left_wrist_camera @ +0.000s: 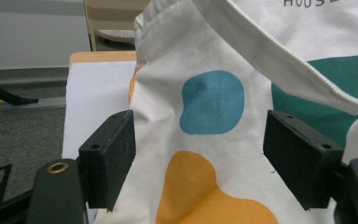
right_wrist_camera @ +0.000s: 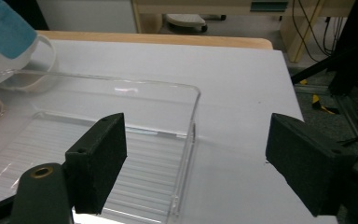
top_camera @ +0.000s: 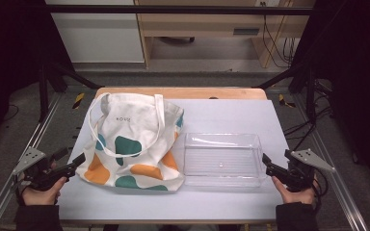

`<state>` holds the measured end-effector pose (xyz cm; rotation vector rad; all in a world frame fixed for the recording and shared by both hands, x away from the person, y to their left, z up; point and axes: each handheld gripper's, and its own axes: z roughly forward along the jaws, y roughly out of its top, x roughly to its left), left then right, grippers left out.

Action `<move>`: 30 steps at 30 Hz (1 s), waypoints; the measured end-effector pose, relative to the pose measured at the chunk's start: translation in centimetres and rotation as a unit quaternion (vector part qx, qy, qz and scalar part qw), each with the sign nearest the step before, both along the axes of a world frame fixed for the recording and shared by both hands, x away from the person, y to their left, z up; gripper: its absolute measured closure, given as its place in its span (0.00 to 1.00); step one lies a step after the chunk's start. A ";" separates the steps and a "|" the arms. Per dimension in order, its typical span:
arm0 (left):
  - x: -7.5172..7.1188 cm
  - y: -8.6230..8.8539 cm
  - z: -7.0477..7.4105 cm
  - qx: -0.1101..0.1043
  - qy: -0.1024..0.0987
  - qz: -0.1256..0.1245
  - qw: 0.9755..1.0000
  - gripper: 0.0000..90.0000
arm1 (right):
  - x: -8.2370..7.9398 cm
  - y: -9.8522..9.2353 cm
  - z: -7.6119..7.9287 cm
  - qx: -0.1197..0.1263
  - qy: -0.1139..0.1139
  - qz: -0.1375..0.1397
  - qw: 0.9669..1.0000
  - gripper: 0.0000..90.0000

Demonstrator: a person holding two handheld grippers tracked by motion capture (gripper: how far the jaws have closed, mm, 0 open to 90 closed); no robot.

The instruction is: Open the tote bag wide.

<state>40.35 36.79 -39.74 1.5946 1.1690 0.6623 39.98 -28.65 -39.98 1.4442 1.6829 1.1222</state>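
A cream tote bag (top_camera: 135, 139) with teal, blue and orange blobs lies flat on the left half of the white mat, handles toward the far side. To its right stands an empty clear plastic bin (top_camera: 222, 139). My left gripper (top_camera: 70, 159) rests at the bag's near left corner, jaws open. In the left gripper view the bag's cloth (left_wrist_camera: 205, 51) lies ahead of my left gripper (left_wrist_camera: 198, 128), and the pads do not press on it. My right gripper (top_camera: 268, 165) is open just right of the bin. Its view looks along my right gripper (right_wrist_camera: 196, 137) at the bin's right wall (right_wrist_camera: 192, 116).
The white mat (top_camera: 221, 115) covers a wooden table (top_camera: 183, 91). Aluminium rails (top_camera: 0, 197) run along both sides of the table, close to my hands. Black frame struts, a wooden desk and hanging cables (top_camera: 274, 38) stand beyond the far edge.
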 end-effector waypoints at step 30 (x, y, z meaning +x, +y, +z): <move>1.1 -1.9 4.9 -0.001 -0.026 -0.014 1.000 0.46 | -0.2 6.9 1.3 -0.003 0.009 0.102 0.995 0.43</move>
